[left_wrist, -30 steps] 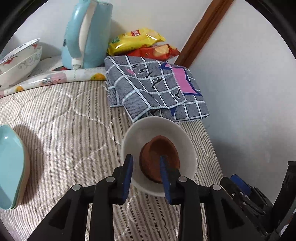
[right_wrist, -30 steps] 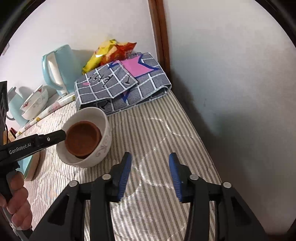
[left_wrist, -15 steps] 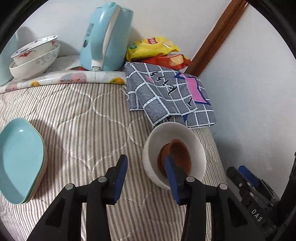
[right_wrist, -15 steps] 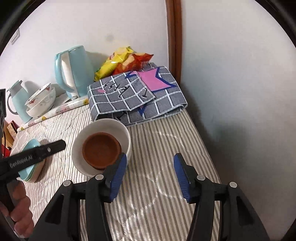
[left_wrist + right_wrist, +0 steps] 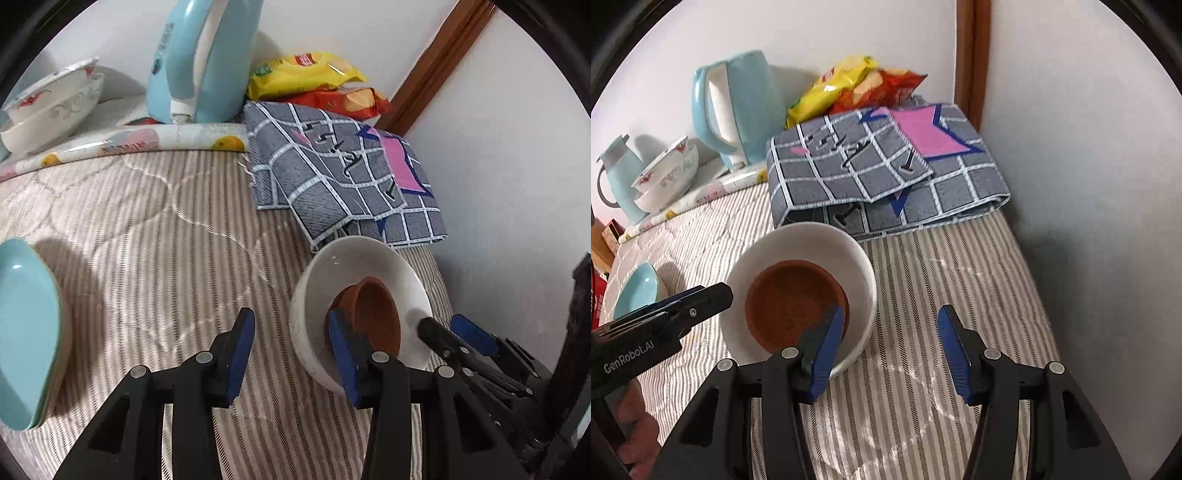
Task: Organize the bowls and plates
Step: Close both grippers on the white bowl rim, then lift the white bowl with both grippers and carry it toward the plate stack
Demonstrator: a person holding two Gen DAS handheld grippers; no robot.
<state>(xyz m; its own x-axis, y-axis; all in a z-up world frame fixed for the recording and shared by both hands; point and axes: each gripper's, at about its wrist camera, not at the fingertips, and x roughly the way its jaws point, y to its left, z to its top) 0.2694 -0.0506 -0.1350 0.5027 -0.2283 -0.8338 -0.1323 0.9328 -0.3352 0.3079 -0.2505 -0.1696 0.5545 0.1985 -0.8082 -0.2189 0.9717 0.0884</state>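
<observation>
A white bowl [image 5: 798,266] sits on the striped quilted bed [image 5: 942,295], at about six o'clock from a folded grey checked cloth [image 5: 879,173], with a smaller brown bowl [image 5: 794,306] nested inside it. The white one looks like glazed ceramic: stiff, smooth, probably slippery at the rim and liable to chip if knocked. The brown one has a matt, earthy surface, likely terracotta or unglazed clay, so it should give the pads more friction but would crack if dropped. Together they will probably be fairly heavy for a rim pinch, and the soft mattress gives little support to push against. The best hold seems to be across the white bowl's wall, one pad inside and one outside.

The left hand-held gripper [image 5: 291,350] stands spread with nothing pinched; its jaws have just been opening. In its own view one blue pad overlaps the near rim of the white bowl at three o'clock, the other hangs over bare quilt. The right hand-held gripper [image 5: 890,350] is also spread and empty, its jaws likewise just opened further; one pad overlaps the bowl's near edge at nine o'clock, though contact cannot be confirmed.

Turquoise plates [image 5: 26,332] lie stacked at nine o'clock in the left view. Further back, two patterned white bowls [image 5: 51,110] are nested beside a pale blue kettle [image 5: 199,59], with snack packets [image 5: 310,81] behind the cloth.
</observation>
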